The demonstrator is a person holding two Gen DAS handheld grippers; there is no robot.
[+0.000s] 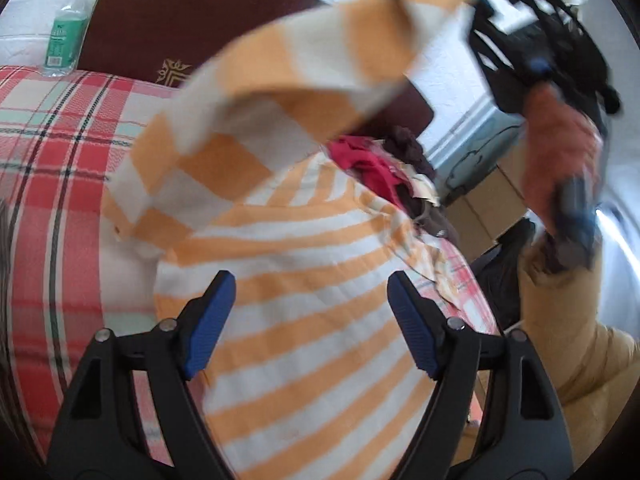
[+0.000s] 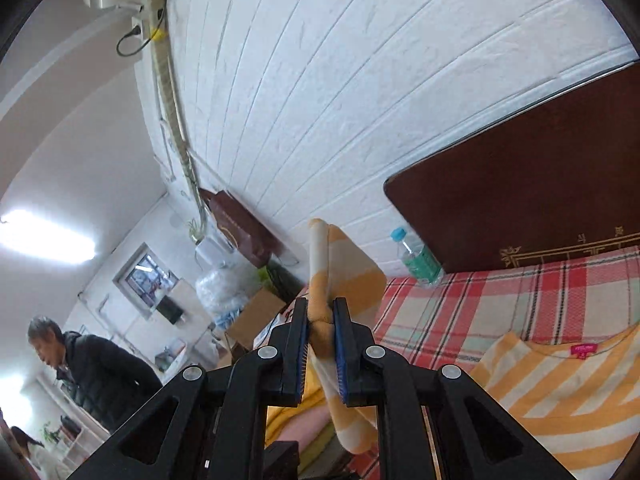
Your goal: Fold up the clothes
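from the left wrist view, the orange-and-white striped knit shirt (image 1: pixel 304 320) lies spread on the red, white and green plaid bedsheet (image 1: pixel 52 184), its body flat under the left gripper (image 1: pixel 312 320). that gripper hovers over the cloth with its two blue-padded fingers (image 1: pixel 210 320) spread wide and nothing between them. one sleeve (image 1: pixel 288 80) of the shirt is lifted off the bed and stretches up and across toward the right gripper (image 1: pixel 532 36), which is blurred here; i cannot tell its fingers from this side. beyond the shirt sits one heap of other clothes, red and dark (image 1: pixel 384 168). i count one clear plastic bottle with a green label and blue cap (image 1: pixel 66 36) by the one dark brown headboard (image 1: pixel 192 20).

from the right wrist view, the right gripper's fingers are pinched tight on the sleeve, a bunched fold of striped cloth standing up between the pads (image 2: pixel 302 344). the shirt body lies low to the right on the plaid sheet, its neckline and pink label (image 2: pixel 583 350) in sight. one bottle again, one headboard, one white panelled wall (image 2: pixel 360 80). two people are off at the left, one in a dark jacket (image 2: pixel 92 372), one only at the frame's edge.

so i judge the step in hand is a sleeve fold: the raised sleeve looks bound to be carried over the body and laid flat. that calls for keeping the pinch firm while it travels, lowering it without dragging the body askew, and the idle left gripper could steady the cloth.
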